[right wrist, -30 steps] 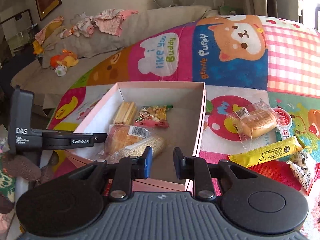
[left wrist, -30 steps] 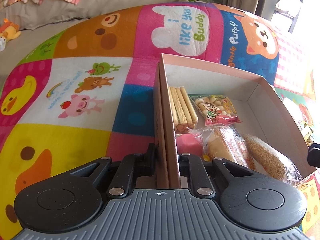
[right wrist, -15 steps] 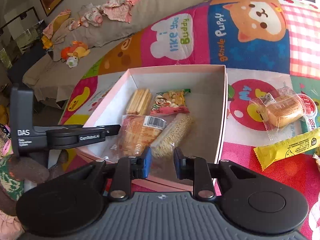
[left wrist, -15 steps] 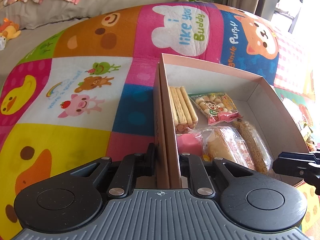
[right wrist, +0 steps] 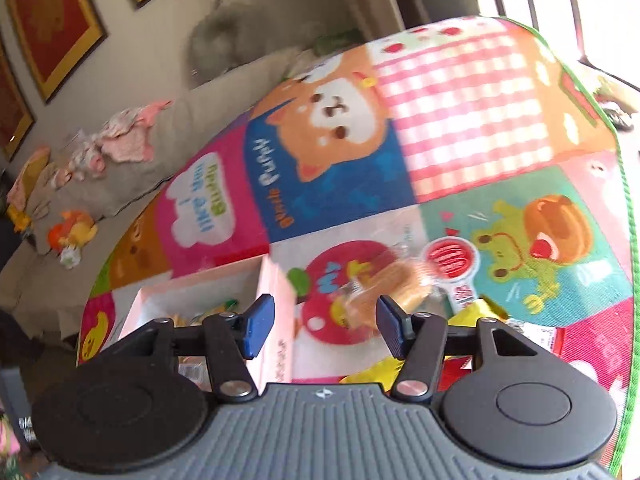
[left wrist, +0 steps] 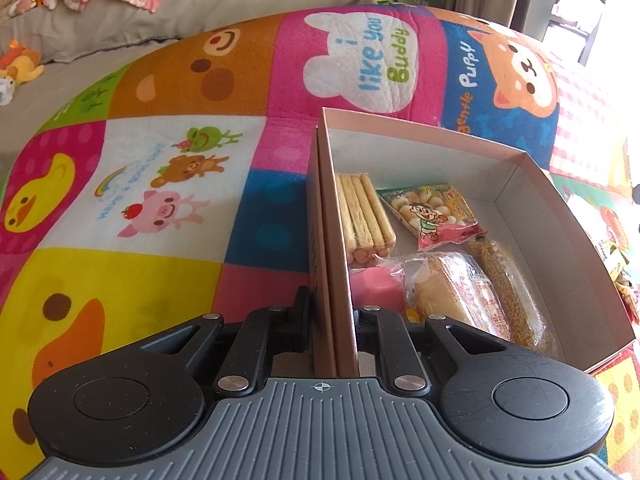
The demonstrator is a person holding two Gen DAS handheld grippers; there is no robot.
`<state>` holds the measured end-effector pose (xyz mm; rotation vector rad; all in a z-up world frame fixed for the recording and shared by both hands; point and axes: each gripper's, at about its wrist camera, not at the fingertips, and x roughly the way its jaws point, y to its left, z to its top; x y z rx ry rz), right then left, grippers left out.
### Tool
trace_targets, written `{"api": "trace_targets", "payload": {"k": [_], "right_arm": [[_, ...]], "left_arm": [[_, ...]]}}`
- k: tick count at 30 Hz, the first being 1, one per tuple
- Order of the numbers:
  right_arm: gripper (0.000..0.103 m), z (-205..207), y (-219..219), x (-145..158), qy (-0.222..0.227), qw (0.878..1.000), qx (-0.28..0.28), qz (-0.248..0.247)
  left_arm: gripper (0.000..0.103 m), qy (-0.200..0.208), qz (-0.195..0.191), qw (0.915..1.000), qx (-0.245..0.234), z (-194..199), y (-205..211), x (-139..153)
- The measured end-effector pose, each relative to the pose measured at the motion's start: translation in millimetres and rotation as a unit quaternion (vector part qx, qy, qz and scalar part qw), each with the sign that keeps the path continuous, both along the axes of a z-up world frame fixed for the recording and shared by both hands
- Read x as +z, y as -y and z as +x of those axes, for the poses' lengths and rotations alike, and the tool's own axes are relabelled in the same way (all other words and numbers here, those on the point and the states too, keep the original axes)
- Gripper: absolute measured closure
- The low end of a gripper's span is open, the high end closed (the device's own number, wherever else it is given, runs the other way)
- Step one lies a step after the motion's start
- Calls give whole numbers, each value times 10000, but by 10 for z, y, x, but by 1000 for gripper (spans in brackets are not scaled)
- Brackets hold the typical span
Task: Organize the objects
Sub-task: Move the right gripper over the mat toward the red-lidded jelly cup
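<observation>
A pink cardboard box [left wrist: 532,196] lies on a colourful play mat. My left gripper [left wrist: 332,316] is shut on the box's left wall. Inside lie biscuit sticks [left wrist: 362,212], a cartoon snack bag [left wrist: 434,214], a wrapped bun [left wrist: 456,296], a sesame bar [left wrist: 508,288] and a pink packet [left wrist: 378,292]. My right gripper [right wrist: 324,326] is open and empty, to the right of the box [right wrist: 276,300], with a wrapped bun [right wrist: 394,284] on the mat just beyond its fingers. A yellow snack packet [right wrist: 486,310] lies beside it.
A red-and-white packet [right wrist: 452,260] lies on the mat by the bun. More snack wrappers [left wrist: 618,256] lie right of the box. A grey sofa [left wrist: 200,4] with baby clothes and plush toys [right wrist: 72,232] runs along the back.
My right gripper has opened, left the box and swung right toward the bun on the mat; its view is blurred. The left gripper and the box have not moved.
</observation>
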<state>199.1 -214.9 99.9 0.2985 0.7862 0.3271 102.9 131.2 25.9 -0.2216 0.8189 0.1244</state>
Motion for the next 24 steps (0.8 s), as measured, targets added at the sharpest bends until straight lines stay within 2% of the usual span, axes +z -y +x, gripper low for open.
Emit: {"api": "trace_targets", "payload": {"k": [3, 8, 11, 12, 13, 15, 18, 24], "right_arm": [[16, 271, -19, -159, -139, 9992, -290, -226], [15, 625, -250, -463, -508, 9971, -367, -423], [11, 721, -436, -571, -474, 9952, -452, -729], [11, 733, -487, -588, -420, 9949, -420, -819], [20, 728, -525, -597, -373, 9945, -360, -914], [29, 675, -572, -593, -234, 9933, -164, -1117], [40, 526, -525, -543, -192, 9925, 131, -1197], [44, -14, -264, -338, 77, 9946, 378, -966]], "left_arm": [[87, 8, -17, 10000, -17, 0, -15, -1], [87, 21, 3, 10000, -20, -7, -14, -3], [87, 27, -18, 10000, -34, -10, -27, -3], [87, 27, -32, 10000, -40, -8, -30, -4], [87, 30, -45, 10000, -41, -6, -35, -6], [87, 36, -49, 10000, -37, -6, -32, -5], [87, 48, -43, 10000, -10, -9, -18, -7], [87, 60, -43, 10000, -2, -12, -15, -10]]}}
